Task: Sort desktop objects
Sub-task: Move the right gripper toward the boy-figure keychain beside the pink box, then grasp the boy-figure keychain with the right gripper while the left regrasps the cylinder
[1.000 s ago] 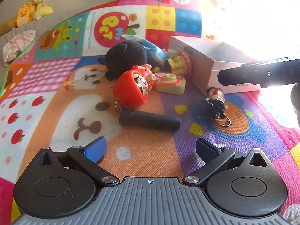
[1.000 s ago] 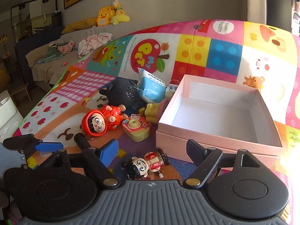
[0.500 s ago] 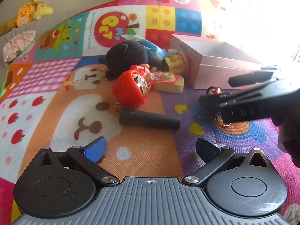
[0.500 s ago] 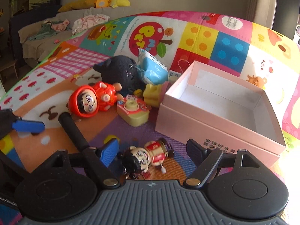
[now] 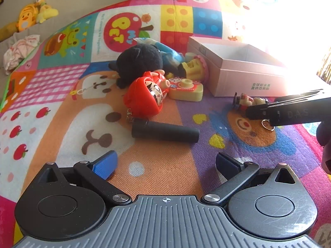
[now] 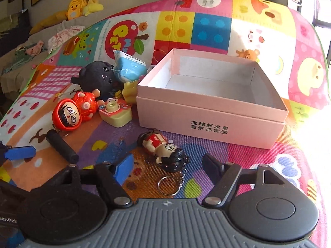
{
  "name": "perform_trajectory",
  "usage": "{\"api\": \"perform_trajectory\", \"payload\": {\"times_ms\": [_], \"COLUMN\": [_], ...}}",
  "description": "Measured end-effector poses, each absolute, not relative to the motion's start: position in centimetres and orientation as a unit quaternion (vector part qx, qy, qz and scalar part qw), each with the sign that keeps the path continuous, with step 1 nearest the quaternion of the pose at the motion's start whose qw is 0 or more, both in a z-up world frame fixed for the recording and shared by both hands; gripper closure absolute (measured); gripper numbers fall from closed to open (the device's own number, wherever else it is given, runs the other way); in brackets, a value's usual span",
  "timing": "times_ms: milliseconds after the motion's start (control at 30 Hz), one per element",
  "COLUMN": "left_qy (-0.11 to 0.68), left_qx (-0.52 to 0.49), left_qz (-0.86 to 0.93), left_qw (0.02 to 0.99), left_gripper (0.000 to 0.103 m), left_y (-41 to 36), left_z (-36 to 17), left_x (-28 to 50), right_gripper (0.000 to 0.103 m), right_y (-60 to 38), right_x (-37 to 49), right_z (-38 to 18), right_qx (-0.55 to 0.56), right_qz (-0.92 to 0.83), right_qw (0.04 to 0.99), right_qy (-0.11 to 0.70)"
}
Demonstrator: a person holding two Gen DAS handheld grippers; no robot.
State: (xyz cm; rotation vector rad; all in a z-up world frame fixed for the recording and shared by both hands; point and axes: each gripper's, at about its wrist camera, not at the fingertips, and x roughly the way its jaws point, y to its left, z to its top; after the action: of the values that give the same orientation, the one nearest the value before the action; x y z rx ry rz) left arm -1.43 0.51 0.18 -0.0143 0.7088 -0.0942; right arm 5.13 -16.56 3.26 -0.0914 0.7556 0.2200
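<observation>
A small doll keychain (image 6: 165, 152) with black hair and a metal ring lies on the mat, between my right gripper's (image 6: 168, 165) open fingers, near their tips. An empty pink box (image 6: 211, 111) stands just beyond it. My left gripper (image 5: 166, 162) is open and empty, low over the mat, short of a black cylinder (image 5: 164, 131). A red doll (image 5: 144, 98), a cream toy camera (image 5: 186, 90), a black plush (image 5: 138, 64) and a blue packet (image 6: 129, 67) lie left of the box. The right gripper shows in the left wrist view (image 5: 289, 113), partly hiding the keychain (image 5: 244, 101).
The colourful play mat (image 6: 206, 26) covers the surface. A yellow figure (image 5: 191, 68) leans by the box's left wall. A sofa with yellow plush toys (image 6: 82, 6) and clothes lies far left. Strong glare washes out the right side.
My right gripper has come down and forward, so the keychain doll now lies between its open fingers. The left gripper has not moved.
</observation>
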Motion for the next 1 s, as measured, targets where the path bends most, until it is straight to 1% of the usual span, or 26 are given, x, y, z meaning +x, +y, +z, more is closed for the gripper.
{"api": "perform_trajectory", "payload": {"times_ms": [67,167,267,333,367,400,467,667,767,867,1000], "left_qy": [0.347,0.346,0.346,0.346,0.346,0.346,0.347,0.347,0.347,0.336,0.339], "left_qx": [-0.008,-0.010,-0.010,-0.010,-0.010,-0.010,-0.009,-0.008,-0.011,0.000,0.025], "left_qz": [-0.046,-0.047,-0.047,-0.047,-0.047,-0.047,-0.047,-0.047,-0.047,-0.037,-0.038], "left_qw": [0.937,0.937,0.937,0.937,0.937,0.937,0.937,0.937,0.937,0.941,0.940], "left_gripper": [0.000,0.000,0.000,0.000,0.000,0.000,0.000,0.000,0.000,0.000,0.000], "left_y": [0.5,0.6,0.6,0.6,0.6,0.7,0.6,0.8,0.8,0.8,0.4], "left_z": [0.2,0.2,0.1,0.1,0.1,0.1,0.1,0.1,0.2,0.6,0.7], "left_x": [-1.4,-1.4,-1.4,-1.4,-1.4,-1.4,-1.4,-1.4,-1.2,-0.4,1.4], "right_gripper": [0.063,0.063,0.062,0.057,0.047,0.033,0.020,0.020,0.041,0.042,0.042], "right_y": [-16.2,-16.8,-18.2,-19.4,-20.2,-20.6,-20.6,-20.5,-20.9,-20.4,-20.8], "right_x": [5.4,4.7,4.2,4.2,4.2,4.3,4.5,6.9,6.4,4.6,2.1], "right_z": [2.9,2.9,3.0,3.3,3.6,3.6,3.6,2.1,2.5,3.2,4.5], "right_qx": [-0.067,-0.112,-0.165,-0.146,-0.117,-0.092,-0.060,-0.039,-0.038,-0.070,-0.072], "right_qz": [0.101,0.093,0.014,0.002,0.009,0.016,0.023,0.011,0.040,0.052,0.078], "right_qw": [0.921,0.922,0.933,0.936,0.938,0.939,0.940,0.937,0.936,0.940,0.941], "right_qy": [0.370,0.358,0.321,0.319,0.326,0.331,0.335,0.347,0.349,0.329,0.321]}}
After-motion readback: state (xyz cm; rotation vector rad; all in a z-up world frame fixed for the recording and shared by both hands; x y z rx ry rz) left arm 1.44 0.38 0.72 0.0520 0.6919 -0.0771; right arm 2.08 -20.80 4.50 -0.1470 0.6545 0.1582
